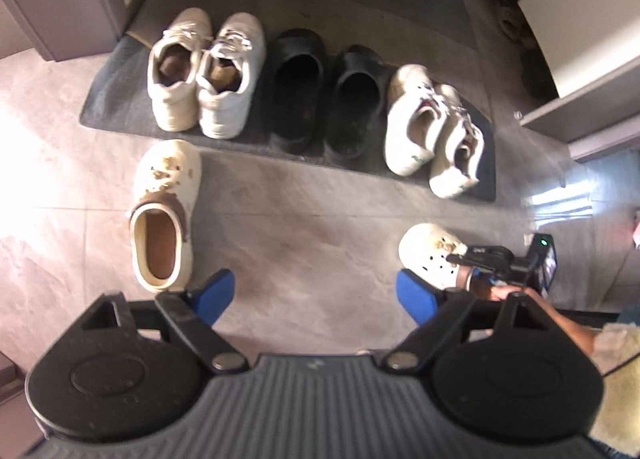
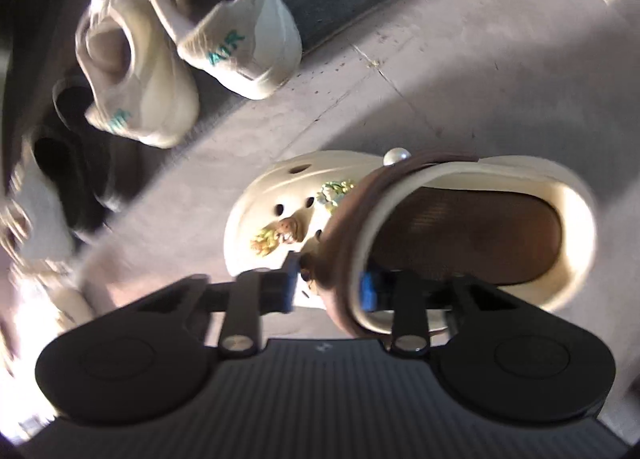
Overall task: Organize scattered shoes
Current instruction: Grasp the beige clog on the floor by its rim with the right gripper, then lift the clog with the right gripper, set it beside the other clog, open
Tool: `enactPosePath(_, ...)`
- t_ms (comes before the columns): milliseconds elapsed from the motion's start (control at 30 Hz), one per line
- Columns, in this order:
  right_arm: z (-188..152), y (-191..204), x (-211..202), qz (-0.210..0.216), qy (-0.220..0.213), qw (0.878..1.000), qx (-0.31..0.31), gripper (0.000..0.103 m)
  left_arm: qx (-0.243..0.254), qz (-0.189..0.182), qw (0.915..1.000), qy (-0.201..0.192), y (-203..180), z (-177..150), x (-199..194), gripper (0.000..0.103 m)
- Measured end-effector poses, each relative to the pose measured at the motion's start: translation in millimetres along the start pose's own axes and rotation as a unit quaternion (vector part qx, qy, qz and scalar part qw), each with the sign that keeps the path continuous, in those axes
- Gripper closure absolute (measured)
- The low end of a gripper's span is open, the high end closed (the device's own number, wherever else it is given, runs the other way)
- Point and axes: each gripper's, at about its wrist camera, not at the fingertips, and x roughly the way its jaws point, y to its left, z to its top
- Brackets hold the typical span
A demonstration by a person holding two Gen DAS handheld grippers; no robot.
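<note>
Three pairs stand lined up on the mat (image 1: 112, 107). Our right tool (image 2: 328, 283) is clamped on one cream clog (image 2: 288, 227), well apart from its mate (image 1: 162, 219) on the floor; our left tool (image 1: 316, 295) gapes, holding nothing. That pair remains.

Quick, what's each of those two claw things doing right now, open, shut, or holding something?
Left gripper: open, holding nothing.
Right gripper: shut on the brown strap and rim of the cream clog.

Left gripper (image 1: 316, 293) hovers over the floor, blue fingers spread wide and holding nothing; right gripper (image 2: 330, 285) (a bare forearm behind it) pinches a clog's (image 2: 400, 219) strap.
</note>
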Motion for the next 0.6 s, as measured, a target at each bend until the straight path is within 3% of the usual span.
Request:
enactPosePath(100,-22,17,-14,-0.005,-0.003,0.999,0.042,0.085,0.003,-0.007,0.9999,-0.015,13,14,-21,0.013)
enactPosePath(200,-48,35,-27,0.003,-0.020,0.995,0.103,0.085,0.012,-0.002,0.9996,-0.026,27,22,-37,0.013)
enactPosePath(300,-82,60,-33,0.047,-0.050,0.981,0.184,0.085,0.011,0.001,0.9995,-0.028,49,27,-44,0.013)
enactPosePath(433,-114,92,-19,0.088,-0.064,0.964,0.242,0.085,0.020,0.015,0.9994,-0.023,62,43,-42,0.013)
enactPosePath(600,-151,144,8,0.141,-0.074,0.950,0.268,0.085,0.046,0.047,0.9977,-0.014,93,49,-43,0.013)
